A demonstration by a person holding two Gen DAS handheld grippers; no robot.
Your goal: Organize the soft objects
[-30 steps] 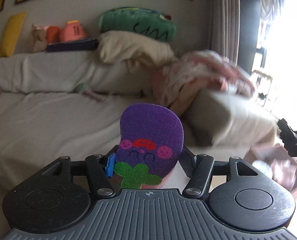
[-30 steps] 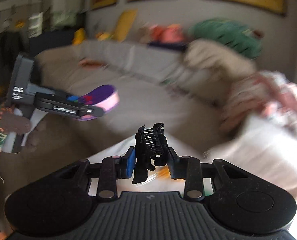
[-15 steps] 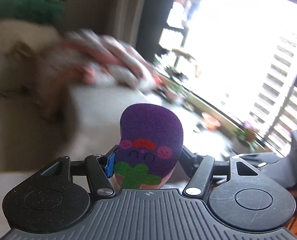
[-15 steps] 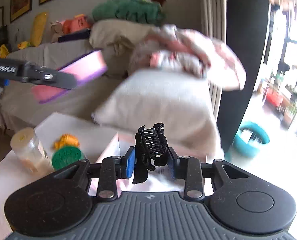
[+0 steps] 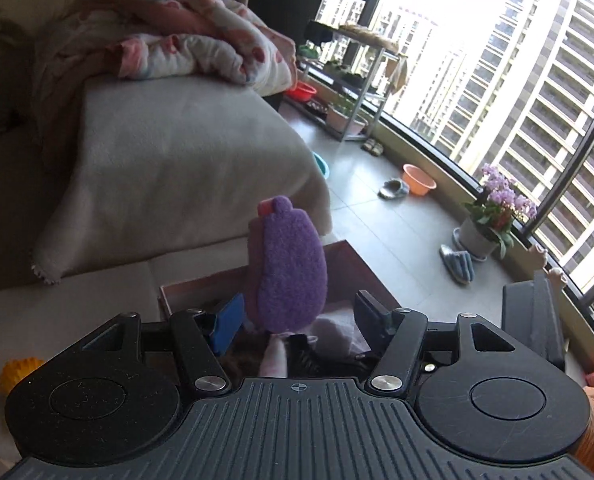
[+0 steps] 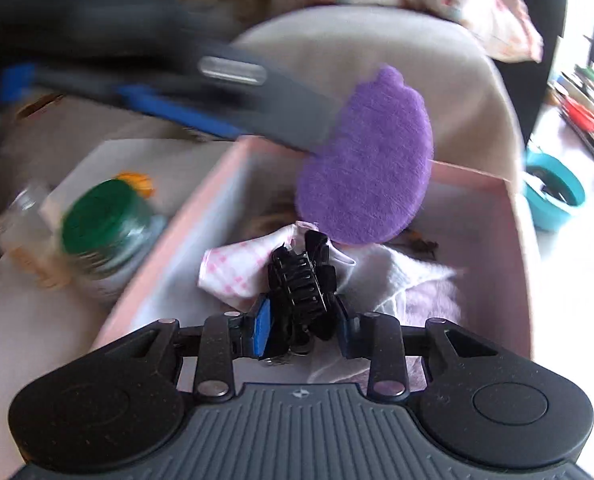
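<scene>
**Left gripper**: jaws stand wide apart and have just been closing a little. A purple sponge is seen between them, upright, its plain felt side turned toward the camera and a pink edge showing on its left. It sits close to the blue pad on the left; a clear gap is left to the opposite finger, so it is not clamped. Whether it touches the blue pad cannot be told.

**Right gripper**: jaws drawn in and clamped on a black hair clip, which is held toothed side up between the pads.

**Pink box**: placed directly below and ahead of both grippers, open at the top. In the right wrist view the sponge is seen above its far half, at the tip of the blurred left gripper, which reaches in from the upper left.

**Contents of box:** a pink-checked cloth just ahead of the hair clip, and a white cloth to the right of it.

**Jar with green lid**: stood outside the box, left of the right gripper, blurred.

**Grey cushion**: found beyond the box, ahead of the left gripper, with a flowered blanket heaped on top.

**Teal basin**: set on the floor, far right of the right gripper.
</scene>
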